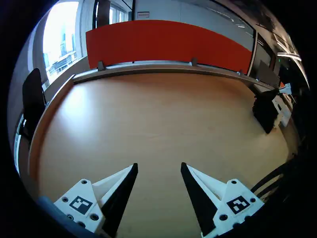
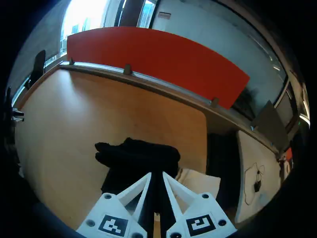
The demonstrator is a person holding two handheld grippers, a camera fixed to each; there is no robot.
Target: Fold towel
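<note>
The black, crumpled cloth towel (image 2: 138,156) lies bunched near the right edge of the pale wooden bench (image 2: 71,119), and my right tongs (image 2: 157,174) look closed on its near fold. I judge it light, limp and not slippery, so 1 pinch at each of 2 corners should spread it. My left tongs (image 1: 158,166) stand open over bare bench, well apart from the towel. A long red divider panel (image 2: 158,59) lines the bench's far edge.

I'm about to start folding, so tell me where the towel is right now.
In the right gripper view the black towel lies bunched on the wooden table at the tips of the right claw, near the table's right edge.
</note>
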